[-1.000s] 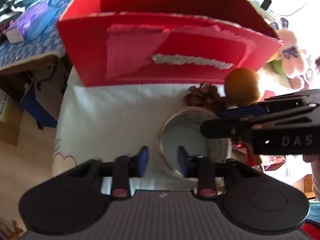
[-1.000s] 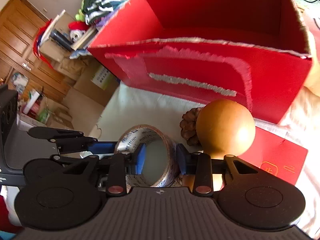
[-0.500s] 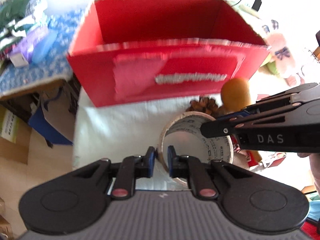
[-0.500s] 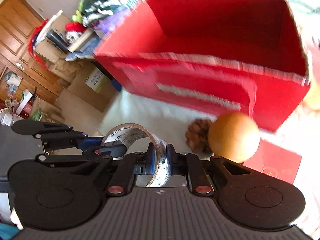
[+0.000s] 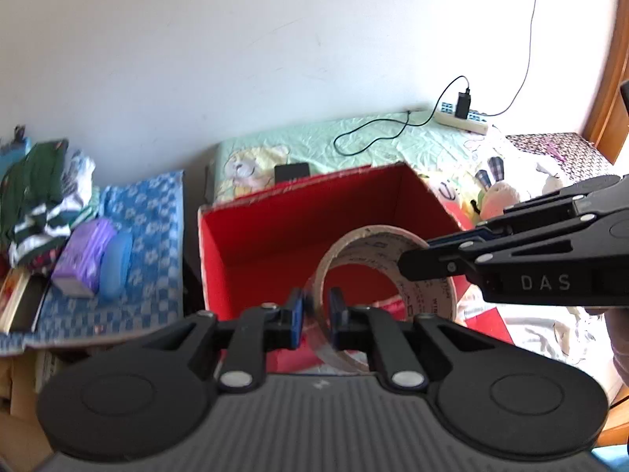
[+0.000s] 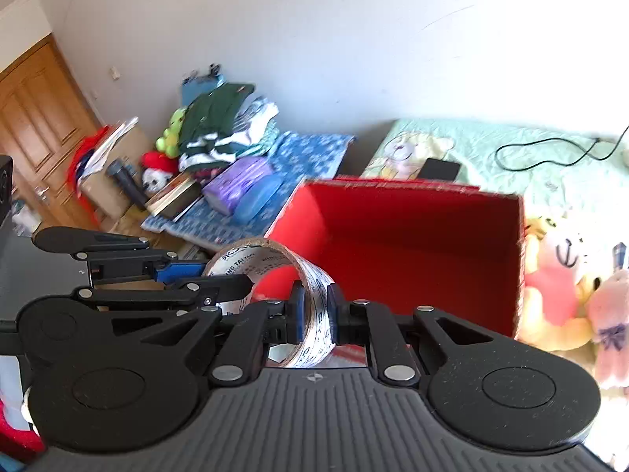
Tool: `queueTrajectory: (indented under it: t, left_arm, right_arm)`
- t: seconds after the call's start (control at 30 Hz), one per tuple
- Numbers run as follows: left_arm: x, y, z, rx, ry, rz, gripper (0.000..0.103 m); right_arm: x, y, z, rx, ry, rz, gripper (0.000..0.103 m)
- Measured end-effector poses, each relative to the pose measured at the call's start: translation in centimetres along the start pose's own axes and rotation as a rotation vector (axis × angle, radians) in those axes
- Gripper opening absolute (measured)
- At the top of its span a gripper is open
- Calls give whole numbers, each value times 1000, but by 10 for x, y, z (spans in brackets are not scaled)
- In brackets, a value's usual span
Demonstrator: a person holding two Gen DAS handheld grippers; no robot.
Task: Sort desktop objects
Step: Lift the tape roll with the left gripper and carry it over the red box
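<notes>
Behind everything I see a pale wall (image 5: 236, 59), with a green bedspread (image 5: 373, 145) running along its foot and a blue patterned cloth (image 5: 153, 212) to the left of that. On the green spread lie a power strip (image 5: 464, 118) and a black cable (image 5: 377, 133). Nearer to me stands the red box (image 5: 275, 244), open at the top, its inside bare as far as I can see from both cameras. Right of the box sit some plush toys (image 6: 558, 287). On the blue cloth there is a pile of clothes (image 6: 224, 129), then a purple pack (image 5: 84, 255) and a blue case (image 5: 116, 265) side by side.

I have the tape roll (image 5: 387, 271) up in the air in front of the box, at about the level of its open top, held between both tools. My left gripper (image 5: 316, 314) is pinched narrow on the roll's near left wall, one pad inside the ring and one outside. My right gripper (image 6: 314, 310) is clamped the same way on the opposite wall of the roll, which shows as a printed band (image 6: 314, 314) between its blue pads.
</notes>
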State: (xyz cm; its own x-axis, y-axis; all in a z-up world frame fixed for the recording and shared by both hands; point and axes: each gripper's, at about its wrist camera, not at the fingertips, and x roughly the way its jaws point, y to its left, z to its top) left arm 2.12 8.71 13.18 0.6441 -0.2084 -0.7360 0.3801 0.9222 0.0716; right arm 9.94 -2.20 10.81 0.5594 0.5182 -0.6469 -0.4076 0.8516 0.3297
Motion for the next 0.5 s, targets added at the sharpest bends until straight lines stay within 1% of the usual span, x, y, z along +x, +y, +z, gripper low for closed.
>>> queueTrajectory:
  t: [0.2, 0.37, 0.5]
  left_arm:
    - [15, 11, 21, 16, 20, -50, 8]
    - [23, 17, 44, 14, 21, -60, 7]
    - [36, 21, 63, 15, 37, -57, 7]
  right_arm:
    - [-3, -6, 14, 48, 5, -42, 14]
    - [-1, -23, 33, 93, 16, -47, 14]
    - [9, -33, 53, 103, 54, -51, 13]
